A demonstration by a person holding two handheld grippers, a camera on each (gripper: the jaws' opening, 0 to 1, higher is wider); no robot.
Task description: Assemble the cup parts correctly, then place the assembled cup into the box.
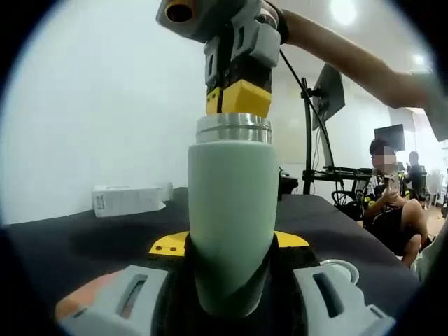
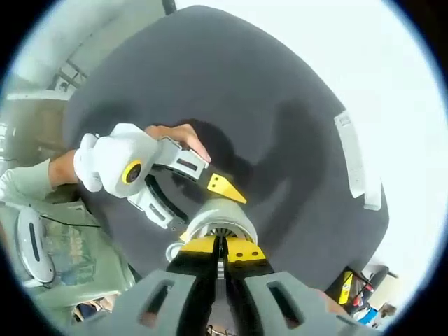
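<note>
Here, left tongs (image 1: 231, 280) clamping cup body (image 1: 232, 210), right tongs (image 2: 220, 250) closed above.

Nothing legible: the white box (image 1: 129, 199) at nine o'clock on the surface (image 1: 84, 241) carries dark print too small to read.

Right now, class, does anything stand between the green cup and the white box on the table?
Nothing visible does. The green cup stands upright in the left gripper, and only bare black table lies between it and the white box. The right gripper sits over the cup's mouth, not in that path.
</note>
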